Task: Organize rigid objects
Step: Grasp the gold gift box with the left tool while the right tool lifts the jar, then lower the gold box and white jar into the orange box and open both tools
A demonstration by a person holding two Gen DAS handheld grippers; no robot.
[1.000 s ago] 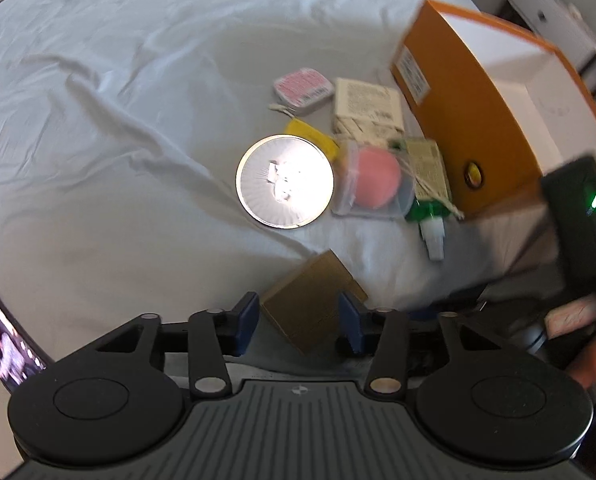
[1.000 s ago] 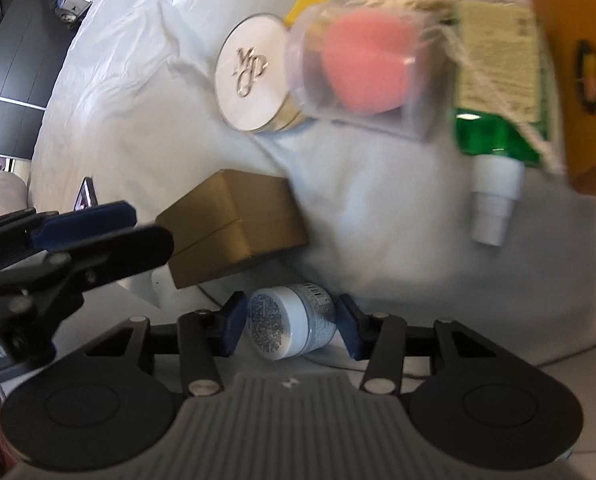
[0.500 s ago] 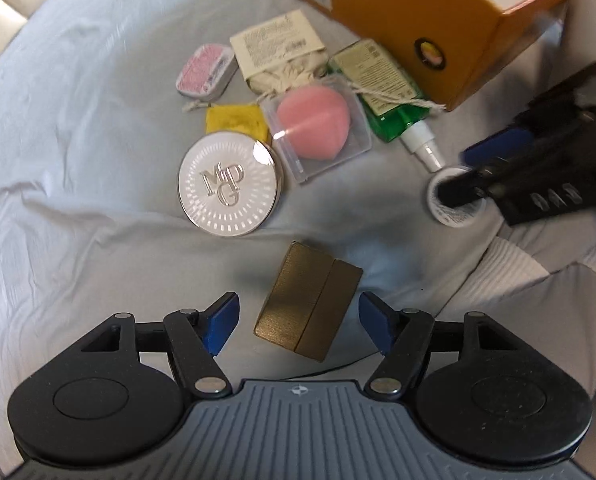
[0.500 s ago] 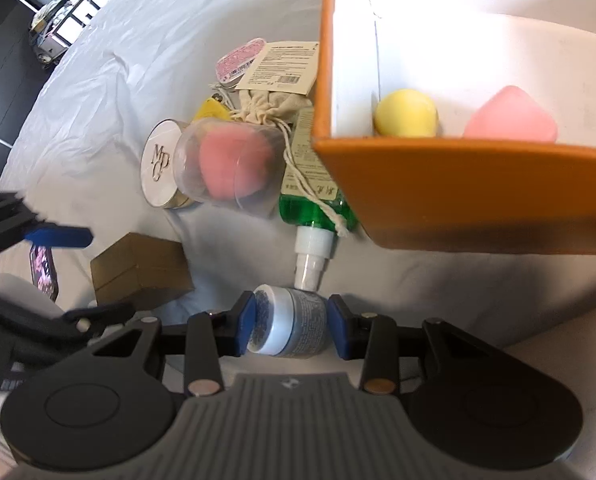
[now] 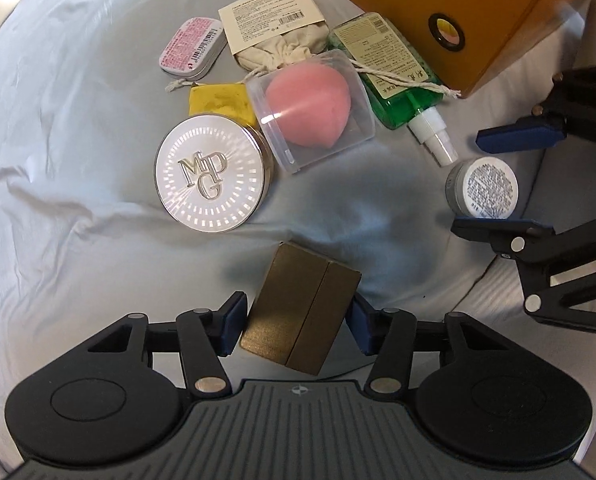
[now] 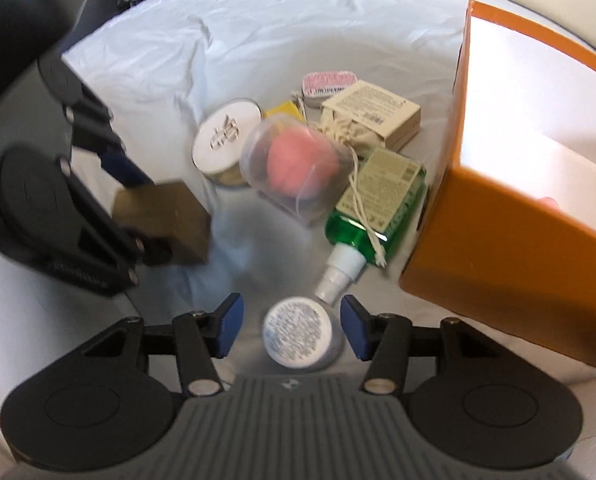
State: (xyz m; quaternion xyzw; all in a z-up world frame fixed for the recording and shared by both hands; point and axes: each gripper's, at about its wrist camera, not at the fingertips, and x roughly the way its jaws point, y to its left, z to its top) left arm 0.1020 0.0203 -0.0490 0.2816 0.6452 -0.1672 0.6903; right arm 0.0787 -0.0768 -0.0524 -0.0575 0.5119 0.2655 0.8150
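Observation:
My left gripper (image 5: 296, 322) is closed on a gold-brown box (image 5: 301, 311), both pads against its sides; the box also shows in the right wrist view (image 6: 166, 216). My right gripper (image 6: 290, 330) is open around a small white-lidded jar (image 6: 298, 334) that lies on the sheet between its pads without touching them; the jar also shows in the left wrist view (image 5: 483, 188). The orange storage box (image 6: 509, 232) with a white inside stands to the right.
On the grey sheet lie a round silver compact (image 5: 214, 174), a pink sponge in a clear case (image 5: 309, 108), a green spray bottle (image 5: 393, 80), a cloth pouch with a card (image 5: 274, 28), a pink tin (image 5: 192, 46) and a yellow packet (image 5: 220, 98).
My left gripper came down and closed on the gold-brown box. My right gripper opened and let go of the jar, which now lies on the sheet near the spray bottle's nozzle.

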